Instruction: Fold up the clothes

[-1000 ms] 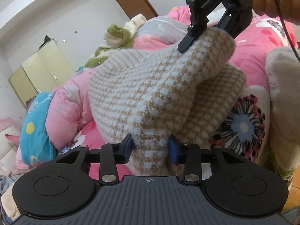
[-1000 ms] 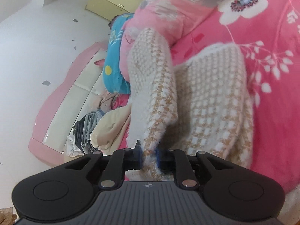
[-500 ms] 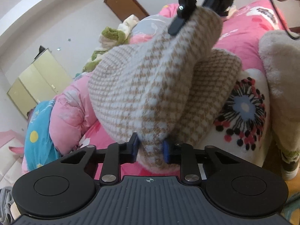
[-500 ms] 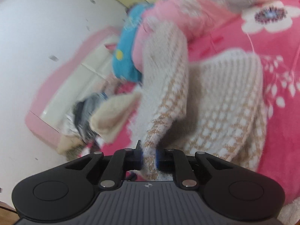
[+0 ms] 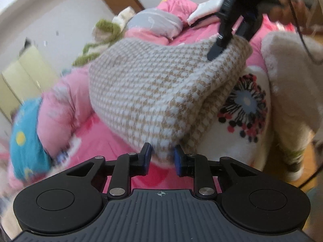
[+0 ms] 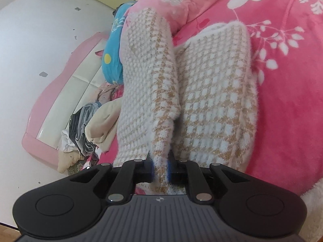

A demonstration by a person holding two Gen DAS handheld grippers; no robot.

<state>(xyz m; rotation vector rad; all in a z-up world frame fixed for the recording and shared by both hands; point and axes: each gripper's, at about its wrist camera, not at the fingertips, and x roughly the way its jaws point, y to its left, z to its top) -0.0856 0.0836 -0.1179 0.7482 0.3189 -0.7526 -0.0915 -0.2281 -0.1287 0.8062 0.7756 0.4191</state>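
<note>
On the pink flowered bedspread [image 6: 282, 80] lies a fuzzy tan-and-white checked sweater [image 5: 153, 92], its lower layer flat on the bed while an upper layer is lifted and doubled back over it. At 12 o'clock from the right gripper [image 6: 160, 170], in its own view, the raised flap runs straight away from the fingers, with the flat half spreading toward 1 o'clock beside it. Those fingers are pressed close together with the knit edge pinched between their blue pads, so that corner hangs from them, presumably to keep the flap taut as it is carried across.

The left gripper [image 5: 161, 158] stands differently. Its fingers sit partly apart, and the sweater's near corner droops into the gap between them; the pads do not visibly press the wool, so I judge that side loose rather than gripped, though motion blur makes contact hard to rule out. From this view the right gripper shows at 1 o'clock, biting the far corner.

Holding two corners of one edge would let the fold land square. A crumpled pink quilt [image 5: 60, 109] lies at 9 o'clock, and a heap of other clothes [image 6: 86, 133] sits by the headboard.
</note>
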